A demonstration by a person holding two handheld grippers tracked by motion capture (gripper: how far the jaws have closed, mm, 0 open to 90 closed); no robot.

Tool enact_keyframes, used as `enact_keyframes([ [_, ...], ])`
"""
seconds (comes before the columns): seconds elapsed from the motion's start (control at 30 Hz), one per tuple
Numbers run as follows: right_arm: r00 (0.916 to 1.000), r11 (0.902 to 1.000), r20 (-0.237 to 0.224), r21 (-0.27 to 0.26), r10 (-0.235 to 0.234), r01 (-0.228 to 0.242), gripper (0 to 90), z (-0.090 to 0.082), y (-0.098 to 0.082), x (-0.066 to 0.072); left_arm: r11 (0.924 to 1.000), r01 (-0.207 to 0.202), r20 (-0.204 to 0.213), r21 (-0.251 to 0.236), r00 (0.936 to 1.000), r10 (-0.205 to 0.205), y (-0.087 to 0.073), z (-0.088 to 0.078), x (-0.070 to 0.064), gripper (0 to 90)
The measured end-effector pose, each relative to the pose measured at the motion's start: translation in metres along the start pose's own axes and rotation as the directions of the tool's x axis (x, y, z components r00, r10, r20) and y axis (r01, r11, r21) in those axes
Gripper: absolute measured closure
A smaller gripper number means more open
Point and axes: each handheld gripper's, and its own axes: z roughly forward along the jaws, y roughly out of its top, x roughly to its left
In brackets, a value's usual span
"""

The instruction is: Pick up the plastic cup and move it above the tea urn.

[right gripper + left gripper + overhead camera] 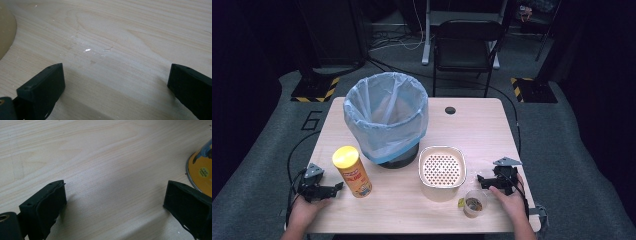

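My left gripper (336, 188) rests on the wooden table (482, 130) near its front left corner, held by a hand. It stands open, and in the left gripper view (116, 195) there is bare wood between its jaws. A yellow-lidded snack can (352, 171) stands upright just to its right, its base (202, 173) close to one jaw. My right gripper (482, 181) lies at the front right, also open (117, 75) over bare wood. A beige perforated basket (442, 167) sits to its left, with its rim (6, 32) at that view's left edge.
A bin lined with a blue bag (386, 117) stands at the table's middle back. A small clear cup (475, 204) with a yellow scrap (460, 202) beside it sits by the right hand. A dark chair (464, 45) stands beyond the table.
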Motion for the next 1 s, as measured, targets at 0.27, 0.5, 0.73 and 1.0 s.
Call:
enact_keyframes([
  [0.27,1.0,1.0,-0.007,0.006,-0.007,0.007,0.0,0.0,0.0002,0.0,0.9998,0.002,0.001,0.019,1.0,-0.002,0.0016,-0.0005,0.0006,3.8],
  [0.5,0.9999,0.9999,-0.004,0.005,-0.016,0.016,0.4,-0.0003,-0.0001,-0.0002,0.9998,0.018,-0.004,-0.001,0.9998,-0.018,0.0012,0.0014,-0.0004,4.0],
  [0.73,1.0,1.0,-0.007,0.001,-0.005,0.005,3.6,-0.0006,0.0001,0.0012,0.9999,0.013,-0.006,0.005,0.9999,-0.013,0.0015,0.0009,0.0,4.1],
  [1.0,0.999,0.9987,-0.035,-0.045,-0.026,0.025,32.8,-0.0078,-0.0027,0.0047,0.9998,0.021,-0.009,0.0,0.9997,-0.021,0.0011,0.0013,-0.0008,4.1],
])
